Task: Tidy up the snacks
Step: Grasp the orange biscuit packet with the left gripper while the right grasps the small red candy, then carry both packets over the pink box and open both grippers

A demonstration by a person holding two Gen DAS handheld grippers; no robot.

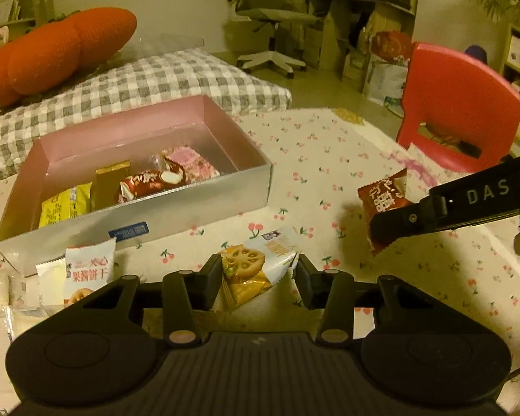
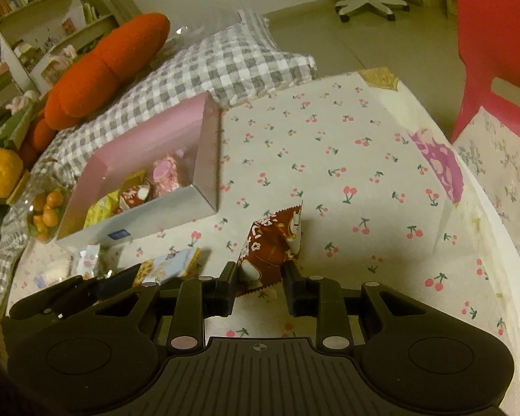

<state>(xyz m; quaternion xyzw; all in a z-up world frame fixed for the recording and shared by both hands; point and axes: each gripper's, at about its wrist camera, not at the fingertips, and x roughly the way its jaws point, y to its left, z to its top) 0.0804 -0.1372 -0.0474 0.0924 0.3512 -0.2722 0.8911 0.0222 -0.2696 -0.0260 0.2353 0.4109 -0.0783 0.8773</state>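
Low in the left wrist view, the left gripper (image 1: pixel 260 277) has its two black fingers (image 1: pixel 208 279) set on either side of a lotus-root biscuit packet (image 1: pixel 256 270). The left finger touches the packet's edge; the right one sits at its crumpled corner, so the packet looks pinched between them at a middling width, tilted with one end down toward the camera.

Toward the lower left of that view, a white packet with a biscuit picture (image 1: pixel 86 270) stands near the left finger, with a few pale wrappers (image 1: pixel 20 291) lying beside it on the cherry-print tablecloth (image 1: pixel 329 159).

At the bottom centre of the right wrist view, the right gripper (image 2: pixel 260 286) is closed on a red-brown snack packet (image 2: pixel 274 242). Its fingers (image 2: pixel 227 284) press the packet's lower end from both sides, and the packet rises upright from between them, clear of the cloth. The left wrist view shows the same packet (image 1: pixel 381 204) at the right edge, clamped in the black jaws and casting a shadow on the cloth below.

Further back, in the middle left of both views, a silver box with a pink lining (image 1: pixel 225 187) stands open on the cloth. Inside it lie a yellow packet (image 1: pixel 64 208), a gold one (image 1: pixel 109 183), a red-brown one (image 1: pixel 152 182) and a pink one (image 1: pixel 190 163), all crowded toward its near wall.

Beyond the box, a grey checked cushion (image 1: pixel 156 79) carries an orange plush pillow (image 1: pixel 52 55) at the upper left. A red plastic chair (image 1: pixel 461 104) stands at the upper right, and a jar of small oranges (image 2: pixel 46 211) sits at the left edge of the right wrist view.
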